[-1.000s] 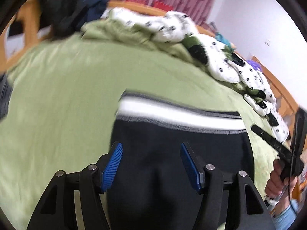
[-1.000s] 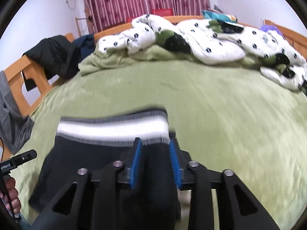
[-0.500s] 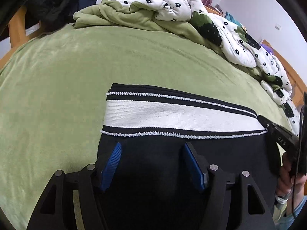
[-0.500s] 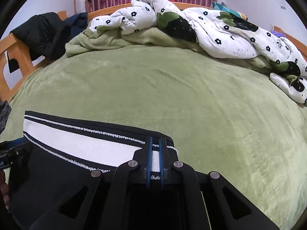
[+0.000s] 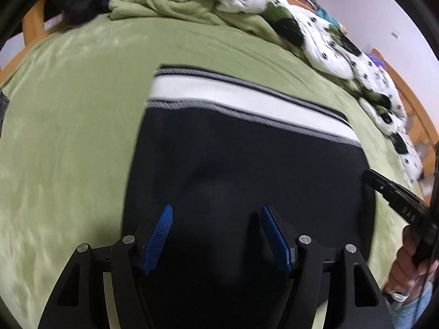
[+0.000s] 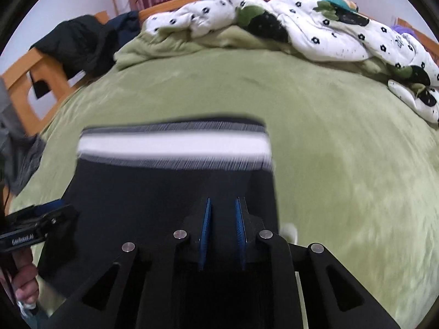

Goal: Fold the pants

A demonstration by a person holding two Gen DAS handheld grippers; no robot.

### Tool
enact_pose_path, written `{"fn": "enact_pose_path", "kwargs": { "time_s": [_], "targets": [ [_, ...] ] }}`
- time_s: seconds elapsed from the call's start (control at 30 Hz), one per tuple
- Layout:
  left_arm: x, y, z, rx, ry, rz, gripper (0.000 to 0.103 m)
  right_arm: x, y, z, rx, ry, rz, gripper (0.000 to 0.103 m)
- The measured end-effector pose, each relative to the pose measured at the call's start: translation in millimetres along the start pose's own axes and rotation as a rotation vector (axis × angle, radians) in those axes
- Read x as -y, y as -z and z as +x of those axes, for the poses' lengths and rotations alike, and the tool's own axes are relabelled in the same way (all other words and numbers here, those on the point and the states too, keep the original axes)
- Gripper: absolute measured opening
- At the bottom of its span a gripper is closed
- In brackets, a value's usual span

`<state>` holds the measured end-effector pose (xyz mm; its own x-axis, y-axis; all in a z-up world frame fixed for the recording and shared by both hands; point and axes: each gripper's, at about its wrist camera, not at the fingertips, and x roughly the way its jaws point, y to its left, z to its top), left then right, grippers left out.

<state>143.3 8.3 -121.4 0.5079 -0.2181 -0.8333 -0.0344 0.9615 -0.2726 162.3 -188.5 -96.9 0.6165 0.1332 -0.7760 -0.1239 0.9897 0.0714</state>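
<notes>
We had the black pants (image 5: pixel 247 170) lying on the green bed cover (image 5: pixel 68 137), their white-striped waistband (image 5: pixel 233 98) ahead of both claws and their dark body spreading back beneath them. Our left claw (image 5: pixel 216 235) stood spread wide over the cloth with nothing pinched between its blue pads (image 5: pixel 159 235). Our right claw (image 6: pixel 222 219) had just been opening and showed a narrow gap between its pads (image 6: pixel 205 219); dark fabric lay under and behind it, though we could not tell whether any of it sat in the gap. The right claw hung near the right edge of the pants, just short of the waistband's corner. Beyond the waistband, the rumpled flowered quilt (image 6: pixel 301 24) lay well apart from the work. We judged the fold at least partly made, since only a short dark block showed and no loose legs. Whether another fold or just smoothing was left, we could not tell, with the near end hidden under the claws.
</notes>
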Motion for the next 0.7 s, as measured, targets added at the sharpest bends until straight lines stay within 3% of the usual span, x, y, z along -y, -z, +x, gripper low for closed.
{"fn": "enact_pose_path", "kwargs": {
  "time_s": [0.17, 0.3, 0.43, 0.57, 0.7],
  "targets": [
    [8, 28, -53, 0.047, -0.020, 0.029, 0.065, -19, 24, -57, 0.040, 0.007, -0.017, 0.019],
    [15, 51, -108, 0.125, -0.019, 0.065, 0.065, -16, 48, -110, 0.104, -0.015, 0.039, 0.037],
    [20, 72, -156, 0.223, -0.061, 0.100, 0.071, -17, 71, -151, 0.143, 0.003, 0.058, 0.041],
    [9, 95, -184, 0.279, -0.102, 0.064, 0.074, -20, 89, -178, 0.202, 0.014, 0.070, 0.083],
    [7, 107, -195, 0.299, -0.146, 0.062, 0.077, -26, 100, -190, 0.220, 0.027, 0.042, 0.094]
  ]
}}
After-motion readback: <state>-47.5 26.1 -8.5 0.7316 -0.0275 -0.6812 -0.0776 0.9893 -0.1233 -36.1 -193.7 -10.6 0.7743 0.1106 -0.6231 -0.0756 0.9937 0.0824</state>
